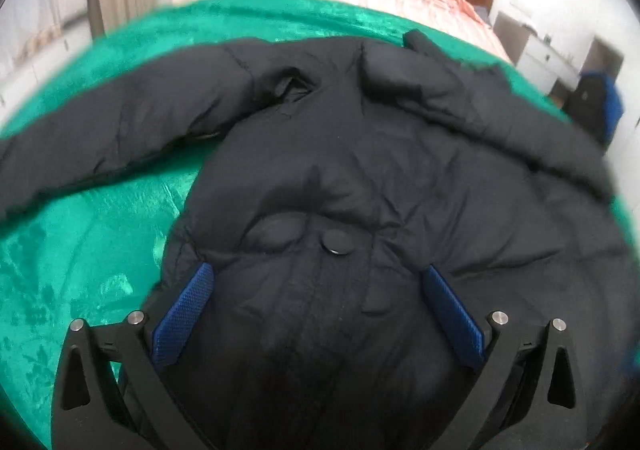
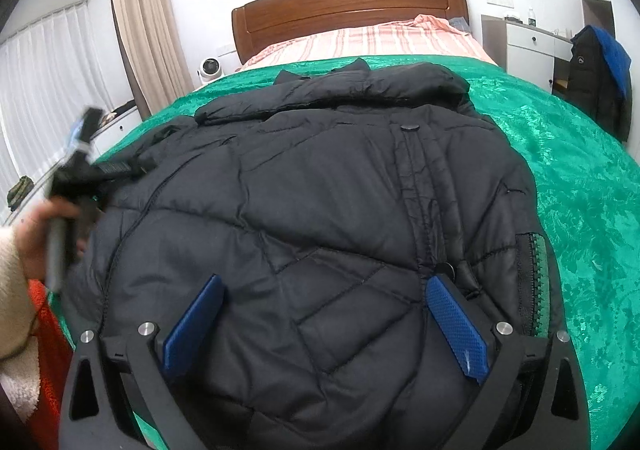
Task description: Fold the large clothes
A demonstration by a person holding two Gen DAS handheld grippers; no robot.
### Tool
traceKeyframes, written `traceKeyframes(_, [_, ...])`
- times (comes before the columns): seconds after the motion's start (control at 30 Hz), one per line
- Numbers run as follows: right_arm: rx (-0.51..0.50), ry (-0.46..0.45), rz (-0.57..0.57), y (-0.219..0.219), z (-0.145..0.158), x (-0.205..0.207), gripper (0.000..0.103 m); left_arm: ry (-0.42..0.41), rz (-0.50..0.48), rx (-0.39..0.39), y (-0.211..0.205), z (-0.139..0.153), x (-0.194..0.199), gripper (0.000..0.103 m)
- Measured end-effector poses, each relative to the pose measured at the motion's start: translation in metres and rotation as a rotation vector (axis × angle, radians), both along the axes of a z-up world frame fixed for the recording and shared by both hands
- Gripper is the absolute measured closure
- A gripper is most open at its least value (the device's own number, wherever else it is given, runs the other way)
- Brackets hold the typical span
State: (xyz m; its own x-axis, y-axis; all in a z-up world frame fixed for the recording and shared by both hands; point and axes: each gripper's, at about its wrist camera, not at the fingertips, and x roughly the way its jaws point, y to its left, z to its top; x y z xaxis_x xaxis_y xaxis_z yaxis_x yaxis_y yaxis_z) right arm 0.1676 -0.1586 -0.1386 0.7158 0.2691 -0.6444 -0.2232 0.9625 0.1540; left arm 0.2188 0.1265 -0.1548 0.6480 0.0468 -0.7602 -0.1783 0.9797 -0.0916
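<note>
Black jacket (image 2: pixel 320 210) flat on green blanket (image 2: pixel 580 178), sleeve (image 1: pixel 112 138) spread out at one side. Your left gripper (image 1: pixel 316 282) and right gripper (image 2: pixel 324 298): jaws wide, empty (pads above fabric). Risk: puffy, slick shell slips if you pinch shallow

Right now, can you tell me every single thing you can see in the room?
Puffer jacket: one, black, spread flat on the green blanket.
Blanket: one, green, covering the near part of the bed.
Striped sheet: one, pink, at the far end of the bed.
Headboard: one, brown wood, behind the sheet.
Small fan: one, white, left of the bed.
Curtain: one, beige, at the left wall.
Cabinet: one, white, right of the bed.
Hanging coat: one, black and blue, far right.
Left gripper: one, blue pads, open over the jacket.
Right gripper: one, blue pads, open over the jacket.
</note>
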Motion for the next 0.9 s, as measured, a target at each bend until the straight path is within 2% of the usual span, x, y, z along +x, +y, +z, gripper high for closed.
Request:
traceKeyframes(0.07, [-0.006,0.003,0.004,-0.0003,-0.0006,0.0003,0.002,-0.004,0.011,0.079,-0.0107,0.0034,-0.0027,0.000])
traceKeyframes(0.1, [-0.005,0.004,0.005,-0.0003,-0.0009,0.0002,0.002,-0.003,0.010,0.093,-0.0128,0.0041,-0.0033,0.000])
traceKeyframes(0.3, [-0.012,0.012,0.008,-0.0007,-0.0004,0.0011,0.002,-0.004,0.006,0.048,-0.0046,0.0015,-0.0039,0.000])
traceKeyframes(0.9, [-0.022,0.009,0.007,0.0018,-0.0025,0.0026,0.000,-0.003,0.005,0.054,-0.0057,0.0019,-0.0033,0.000])
